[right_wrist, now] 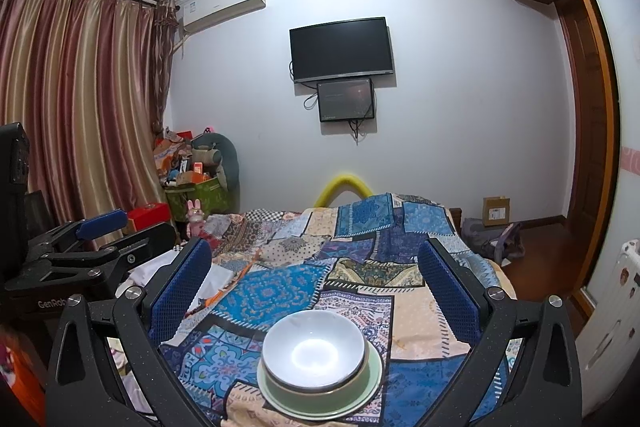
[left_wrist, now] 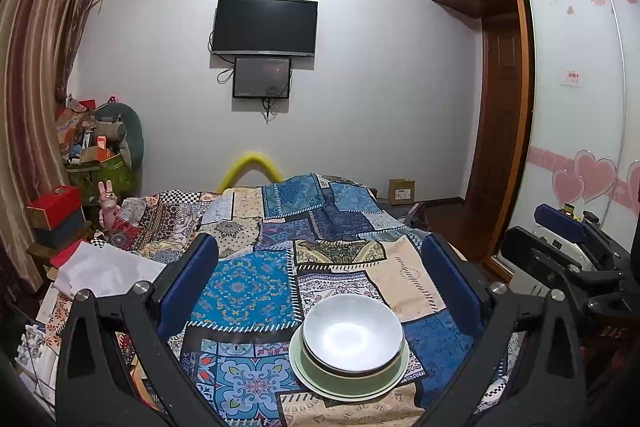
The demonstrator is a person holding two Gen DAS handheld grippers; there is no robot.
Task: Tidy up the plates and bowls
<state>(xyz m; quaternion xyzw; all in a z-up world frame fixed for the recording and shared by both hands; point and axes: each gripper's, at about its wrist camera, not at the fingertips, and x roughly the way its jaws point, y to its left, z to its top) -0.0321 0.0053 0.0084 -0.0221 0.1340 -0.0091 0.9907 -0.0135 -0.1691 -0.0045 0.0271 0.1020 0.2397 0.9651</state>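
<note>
A white bowl [left_wrist: 352, 333] sits nested in a second bowl on a pale green plate [left_wrist: 320, 381], all stacked on the patchwork cloth. The stack also shows in the right wrist view, white bowl [right_wrist: 314, 347] on green plate [right_wrist: 370, 385]. My left gripper [left_wrist: 320, 267] is open and empty, held above and behind the stack. My right gripper [right_wrist: 314, 267] is open and empty, likewise above the stack. The right gripper shows at the right edge of the left wrist view [left_wrist: 568, 227]; the left gripper shows at the left of the right wrist view [right_wrist: 100, 227].
The patchwork cloth [left_wrist: 256, 287] covers a bed-like surface. White paper [left_wrist: 108, 267], a red box [left_wrist: 54, 207] and a pink rabbit toy [left_wrist: 107, 205] lie at the left. A cluttered green bin [right_wrist: 200, 191], a cardboard box [right_wrist: 496, 211], a wardrobe [left_wrist: 572, 107].
</note>
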